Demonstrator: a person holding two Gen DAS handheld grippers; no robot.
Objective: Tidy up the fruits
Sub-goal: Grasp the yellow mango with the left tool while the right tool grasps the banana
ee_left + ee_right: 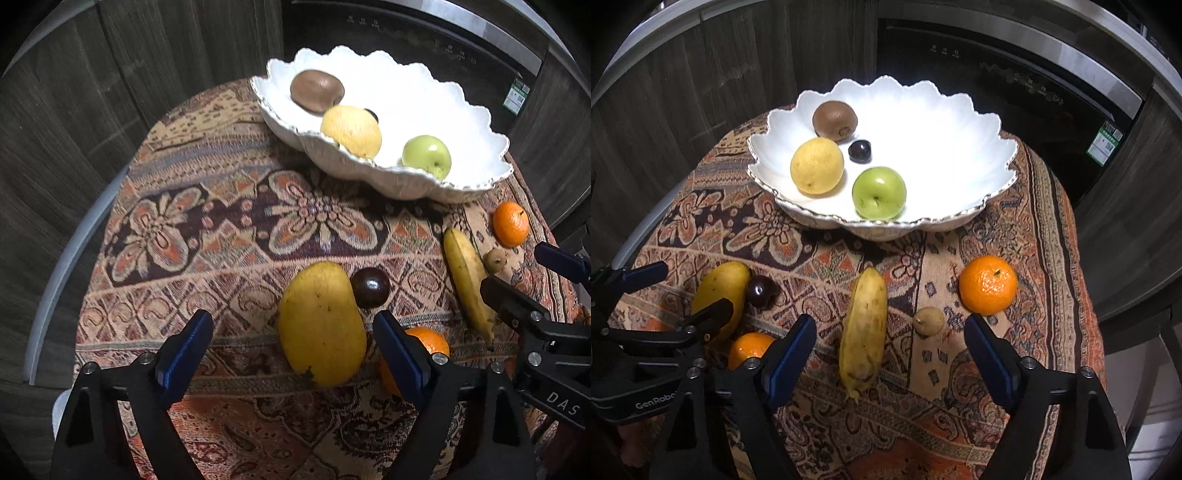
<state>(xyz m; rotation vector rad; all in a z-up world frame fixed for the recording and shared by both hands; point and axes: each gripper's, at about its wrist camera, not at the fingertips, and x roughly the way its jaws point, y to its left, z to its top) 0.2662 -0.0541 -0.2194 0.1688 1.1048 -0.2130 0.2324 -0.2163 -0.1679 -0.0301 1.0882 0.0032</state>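
Hiding near orange [750, 349] partly: left gripper [293, 356] (jaws apart), mango [322, 323].

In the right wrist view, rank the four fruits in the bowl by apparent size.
Largest to smallest:
lemon and green apple, too alike to separate
kiwi
dark plum

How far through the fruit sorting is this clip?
Partway. Done: kiwi, lemon, green apple and a dark plum sit in the bowl. In hand: nothing; left tool hangs open by the mango, right tool open over the banana. Left on the cloth: mango, banana, two oranges, another plum, a small brown fruit.
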